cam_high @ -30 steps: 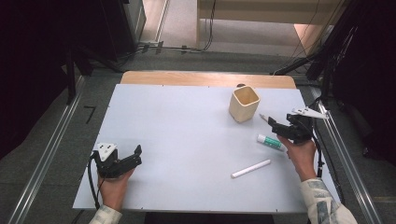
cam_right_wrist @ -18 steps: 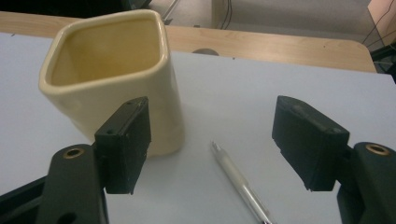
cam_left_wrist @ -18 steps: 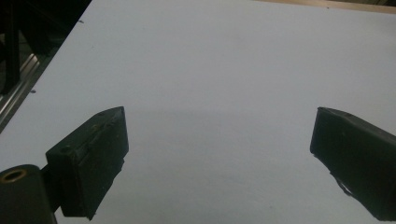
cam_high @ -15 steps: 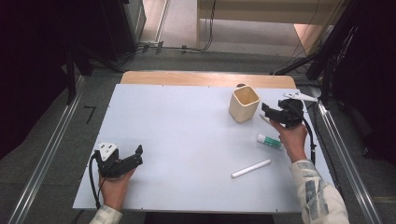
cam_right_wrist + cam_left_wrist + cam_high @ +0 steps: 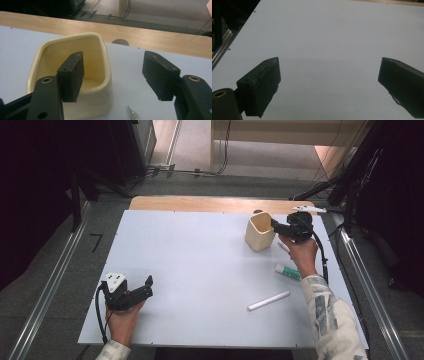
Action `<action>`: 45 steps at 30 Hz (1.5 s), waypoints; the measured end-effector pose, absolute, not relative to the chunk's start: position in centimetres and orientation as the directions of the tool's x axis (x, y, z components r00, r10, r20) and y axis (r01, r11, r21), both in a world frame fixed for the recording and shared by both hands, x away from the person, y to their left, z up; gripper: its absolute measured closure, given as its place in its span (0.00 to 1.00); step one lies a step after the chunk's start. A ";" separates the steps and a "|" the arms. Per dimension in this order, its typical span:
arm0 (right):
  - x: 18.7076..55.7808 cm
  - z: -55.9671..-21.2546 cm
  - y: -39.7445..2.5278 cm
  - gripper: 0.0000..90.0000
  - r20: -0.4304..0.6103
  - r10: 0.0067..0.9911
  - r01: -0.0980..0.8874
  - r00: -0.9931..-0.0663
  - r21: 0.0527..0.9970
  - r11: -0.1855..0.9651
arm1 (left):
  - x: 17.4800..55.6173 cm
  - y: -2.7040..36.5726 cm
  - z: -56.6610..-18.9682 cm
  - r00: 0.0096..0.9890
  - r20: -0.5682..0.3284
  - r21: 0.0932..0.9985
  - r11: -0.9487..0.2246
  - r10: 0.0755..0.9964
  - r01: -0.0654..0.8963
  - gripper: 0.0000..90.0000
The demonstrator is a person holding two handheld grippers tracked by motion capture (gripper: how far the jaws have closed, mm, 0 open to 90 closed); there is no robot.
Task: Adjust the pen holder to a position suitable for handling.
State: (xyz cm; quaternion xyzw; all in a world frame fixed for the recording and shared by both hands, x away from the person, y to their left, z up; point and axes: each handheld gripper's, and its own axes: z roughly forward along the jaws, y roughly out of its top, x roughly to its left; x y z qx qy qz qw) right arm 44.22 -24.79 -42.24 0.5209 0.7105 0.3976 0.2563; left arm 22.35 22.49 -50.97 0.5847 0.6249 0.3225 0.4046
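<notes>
Straddling the near wall of the cream cup (image 5: 75, 75) at the table's (image 5: 200, 270) far right, the right gripper (image 5: 116, 75), jaws spread, could tip it if closed off-centre, while the left gripper (image 5: 329, 82) idles, jaws spread.

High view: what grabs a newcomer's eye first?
The cream cup at the far right of the white table, with the right gripper open at its rim: one jaw hangs over the cup's hollow, the other outside its wall. Next, the white stick and a green-and-white tube lying near the right forearm. The left gripper rests open at the near left on bare table.
</notes>
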 end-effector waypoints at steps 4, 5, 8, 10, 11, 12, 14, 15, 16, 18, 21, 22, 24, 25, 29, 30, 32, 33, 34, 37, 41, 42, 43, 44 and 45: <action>45.4 -42.8 -24.1 0.43 0.039 0.942 0.561 -0.333 0.811 0.165 | 22.4 22.5 -51.1 0.012 -0.131 0.876 0.110 0.991 0.469 0.06; 45.7 -42.9 -23.9 0.46 0.035 0.941 0.568 -0.336 0.805 0.173 | 22.4 22.5 -51.0 0.012 -0.130 0.875 0.109 0.991 0.472 0.06; 46.6 -43.4 -23.3 0.53 0.034 0.941 0.606 -0.335 0.772 0.188 | 22.4 22.5 -51.0 0.014 -0.132 0.877 0.110 0.991 0.468 0.06; 47.2 -43.6 -23.0 0.58 0.034 0.940 0.633 -0.339 0.748 0.202 | 22.4 22.5 -51.0 0.015 -0.131 0.877 0.109 0.991 0.468 0.06; 47.6 -43.8 -22.8 0.61 0.043 0.937 0.650 -0.346 0.732 0.207 | 22.4 22.5 -51.0 0.015 -0.131 0.876 0.109 0.991 0.469 0.06; 47.8 -43.9 -22.7 0.65 0.056 0.935 0.662 -0.351 0.721 0.206 | 22.4 22.5 -51.1 0.016 -0.132 0.877 0.109 0.991 0.469 0.06; 48.0 -44.0 -22.5 0.68 0.054 0.934 0.669 -0.353 0.712 0.212 | 22.4 22.5 -51.1 0.017 -0.134 0.876 0.110 0.991 0.469 0.06; 48.0 -44.0 -22.3 0.74 0.044 0.933 0.668 -0.356 0.710 0.222 | 22.3 22.5 -51.1 0.015 -0.134 0.877 0.112 0.991 0.468 0.06; 48.0 -44.0 -22.3 0.74 0.044 0.933 0.668 -0.356 0.710 0.222 | 22.3 22.5 -51.1 0.013 -0.136 0.875 0.114 0.991 0.470 0.06; 48.1 -43.9 -22.5 0.84 0.026 0.939 0.673 -0.344 0.704 0.227 | 22.4 22.5 -51.1 0.014 -0.134 0.874 0.111 0.991 0.473 0.06; 48.2 -43.8 -22.6 0.88 0.018 0.941 0.677 -0.337 0.699 0.229 | 22.4 22.5 -51.1 0.016 -0.136 0.875 0.113 0.991 0.471 0.06; 48.2 -43.8 -22.6 0.88 0.018 0.941 0.677 -0.337 0.699 0.229 | 22.4 22.5 -51.1 0.017 -0.135 0.875 0.111 0.991 0.470 0.06; 48.1 -43.8 -22.4 0.89 0.007 0.944 0.682 -0.331 0.693 0.234 | 22.3 22.5 -51.0 0.016 -0.134 0.876 0.111 0.991 0.469 0.06; 48.1 -43.8 -22.4 0.89 0.003 0.943 0.680 -0.333 0.694 0.238 | 22.3 22.5 -51.0 0.015 -0.134 0.875 0.111 0.991 0.471 0.06; 47.7 -43.6 -22.0 0.90 -0.013 0.936 0.686 -0.351 0.677 0.266 | 22.3 22.6 -51.0 0.012 -0.134 0.875 0.113 0.991 0.470 0.06; 47.5 -43.5 -21.7 0.90 -0.019 0.931 0.685 -0.364 0.672 0.281 | 22.3 22.6 -51.0 0.013 -0.134 0.876 0.113 0.991 0.470 0.06; 46.7 -43.5 -20.9 0.90 -0.020 0.919 0.679 -0.395 0.667 0.306 | 22.4 22.5 -51.1 0.015 -0.134 0.875 0.112 0.991 0.472 0.06; 46.3 -43.6 -20.4 0.90 -0.019 0.912 0.675 -0.410 0.666 0.318 | 22.4 22.4 -51.1 0.015 -0.135 0.875 0.112 0.991 0.472 0.06; 46.3 -43.6 -20.4 0.90 -0.019 0.912 0.675 -0.410 0.666 0.318 | 22.5 22.4 -51.1 0.016 -0.133 0.875 0.110 0.991 0.472 0.06; 43.8 -43.6 -17.8 0.91 -0.028 0.887 0.667 -0.461 0.649 0.367 | 22.5 22.3 -51.1 0.018 -0.129 0.871 0.105 0.991 0.479 0.06; 40.3 -43.8 -15.1 0.91 -0.033 0.858 0.644 -0.512 0.646 0.409 | 22.5 22.3 -51.1 0.017 -0.127 0.872 0.104 0.992 0.479 0.06; 40.3 -43.8 -15.1 0.91 -0.033 0.858 0.644 -0.512 0.646 0.409 | 22.5 22.3 -51.1 0.016 -0.127 0.871 0.104 0.992 0.480 0.06; 38.4 -44.0 -13.9 0.90 -0.031 0.847 0.633 -0.531 0.649 0.421 | 22.4 22.3 -51.1 0.017 -0.128 0.871 0.104 0.992 0.480 0.06; 37.6 -44.0 -13.5 0.90 -0.032 0.842 0.628 -0.539 0.651 0.427 | 22.4 22.3 -51.1 0.017 -0.127 0.871 0.103 0.992 0.481 0.06; 37.6 -44.0 -13.5 0.90 -0.032 0.842 0.628 -0.539 0.651 0.427 | 22.4 22.3 -51.1 0.017 -0.127 0.872 0.104 0.992 0.479 0.06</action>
